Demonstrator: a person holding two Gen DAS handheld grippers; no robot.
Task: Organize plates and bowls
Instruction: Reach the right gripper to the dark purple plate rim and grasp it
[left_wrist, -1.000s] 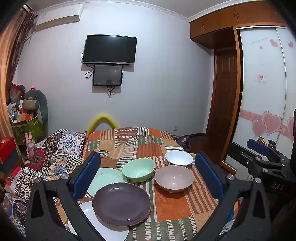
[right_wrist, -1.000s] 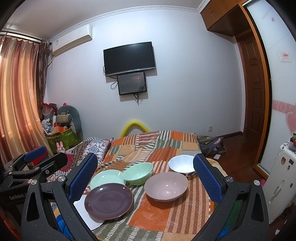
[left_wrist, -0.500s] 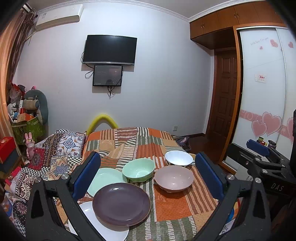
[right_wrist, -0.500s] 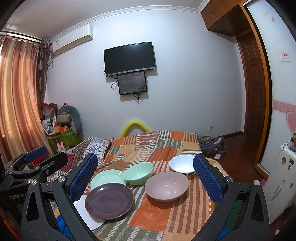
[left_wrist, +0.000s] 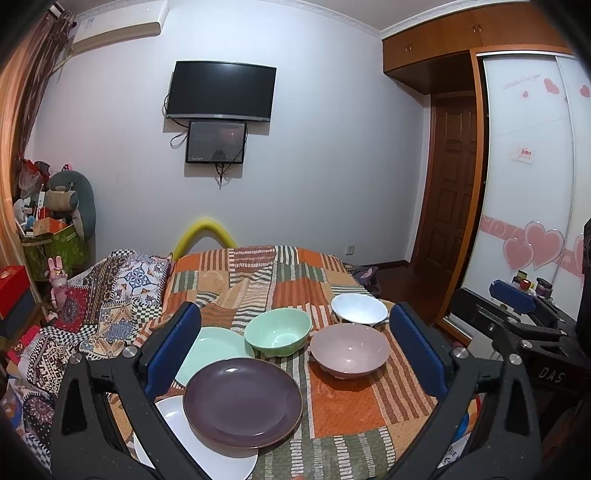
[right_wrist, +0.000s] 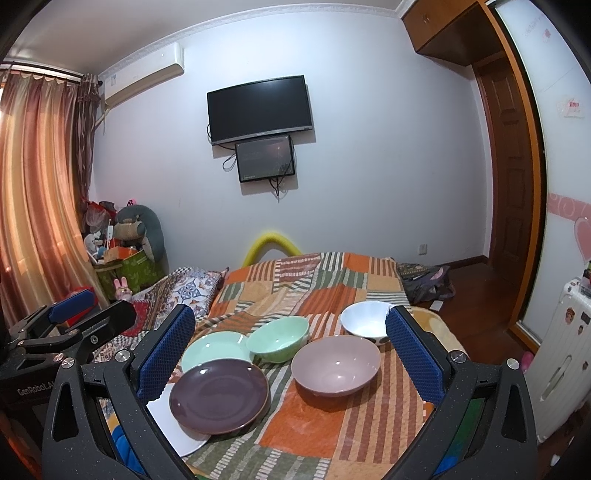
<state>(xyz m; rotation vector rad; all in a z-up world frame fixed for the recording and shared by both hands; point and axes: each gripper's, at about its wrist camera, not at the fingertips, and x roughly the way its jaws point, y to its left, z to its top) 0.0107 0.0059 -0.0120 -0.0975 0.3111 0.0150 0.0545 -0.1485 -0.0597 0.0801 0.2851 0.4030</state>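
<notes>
Nothing has moved: both claws, left (left_wrist: 295, 345) and right (right_wrist: 290, 350), hang wide open and empty over the bed (left_wrist: 354, 406) (purple plate (left_wrist: 242, 402) overlaps the white plate (left_wrist: 207, 454) near the bed's edge).

3 plates (left_wrist: 242, 400), 3 bowls (left_wrist: 349, 349), 2 wall screens (left_wrist: 221, 90).

Patchwork-covered bed (left_wrist: 332, 410) carries three plates, three bowls.
</notes>
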